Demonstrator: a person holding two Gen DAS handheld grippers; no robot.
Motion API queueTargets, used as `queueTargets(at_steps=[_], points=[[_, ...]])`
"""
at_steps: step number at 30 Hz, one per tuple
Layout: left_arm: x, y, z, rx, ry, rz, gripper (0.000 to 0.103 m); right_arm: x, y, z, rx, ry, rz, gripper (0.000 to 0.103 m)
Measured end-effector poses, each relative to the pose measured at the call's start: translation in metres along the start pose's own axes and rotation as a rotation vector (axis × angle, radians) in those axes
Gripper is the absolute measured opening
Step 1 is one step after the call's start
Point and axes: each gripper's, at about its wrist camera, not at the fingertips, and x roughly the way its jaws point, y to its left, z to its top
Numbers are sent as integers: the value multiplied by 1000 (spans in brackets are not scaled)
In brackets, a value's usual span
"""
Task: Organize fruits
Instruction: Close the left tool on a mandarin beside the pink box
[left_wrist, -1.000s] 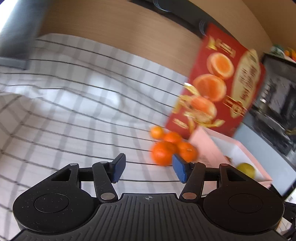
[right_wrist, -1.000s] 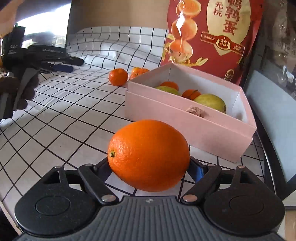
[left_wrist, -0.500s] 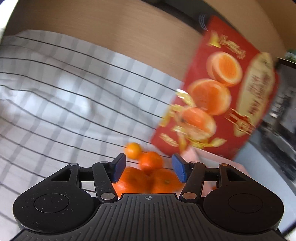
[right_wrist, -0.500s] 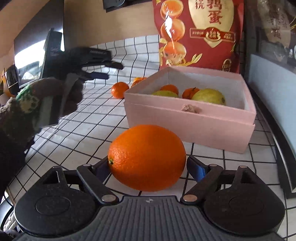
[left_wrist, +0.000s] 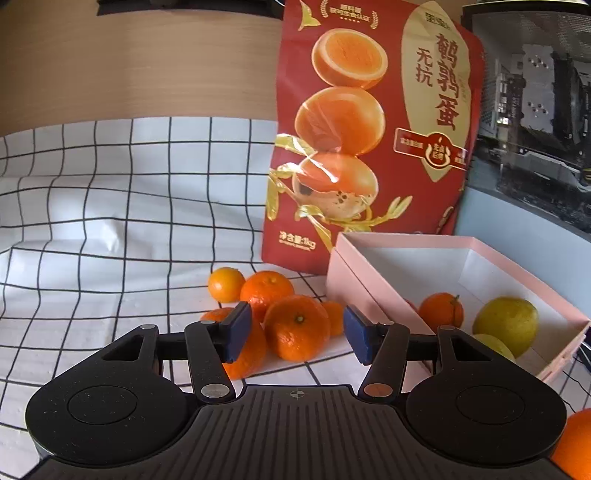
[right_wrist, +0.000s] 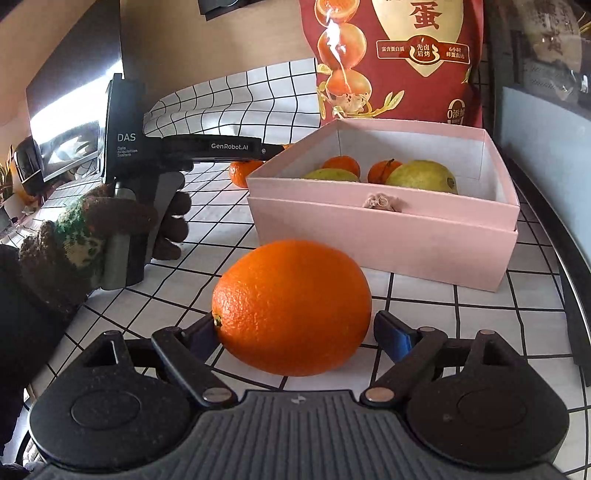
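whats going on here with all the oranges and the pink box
A person is sorting fruit into a pink box with tongs in each hand. The left tongs are open, their jaws having just been closing, lined up on a pile of mandarins beside the box. The right tongs sit around a big orange on the checked cloth; a gap shows at the right pad, so it is not gripped. The box already holds two mandarins and some yellow-green fruit.

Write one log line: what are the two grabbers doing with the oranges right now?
left gripper: closing around mandarin, not gripped | right gripper: open around big orange on cloth | pink box: partly filled
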Motion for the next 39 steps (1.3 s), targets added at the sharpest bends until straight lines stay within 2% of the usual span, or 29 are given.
queueTargets(at_steps=[1, 3, 4, 5, 7, 10, 14, 16, 20, 24, 26, 30, 36, 39], points=[[-2, -1, 0, 6, 11, -3, 53, 0, 0, 0, 0, 0, 0, 88], [-8, -1, 2, 12, 80, -36, 33, 0, 0, 0, 0, 0, 1, 88], [-10, 1, 2, -10, 132, -85, 22, 0, 0, 0, 0, 0, 0, 88], [-14, 7, 1, -67, 160, -146, 22, 0, 0, 0, 0, 0, 1, 88], [-27, 19, 3, -152, 116, -188, 22, 0, 0, 0, 0, 0, 1, 88], [-44, 41, 7, -259, 11, -150, 23, 0, 0, 0, 0, 0, 1, 88], [-36, 59, 5, -344, 75, -76, 23, 0, -1, 0, -1, 0, 1, 88], [-34, 55, 4, -320, 102, -69, 23, 0, -1, 1, 0, 0, 1, 88], [-31, 34, 3, -215, 132, -101, 23, 0, -1, 1, -1, 0, 2, 88], [-28, 20, -1, -126, 115, -30, 25, 0, -2, 1, -1, 0, 2, 88], [-26, 22, -2, -143, 112, -55, 25, 0, -2, 1, -1, 0, 2, 88], [-28, 31, 0, -220, 121, -163, 25, 1, -2, 1, -1, -1, 2, 89], [-35, 31, 5, -228, 94, -190, 25, 1, -2, 0, -1, -1, 3, 89], [-39, 30, 7, -207, 74, -176, 25, 1, -1, 0, 0, -1, 3, 89]])
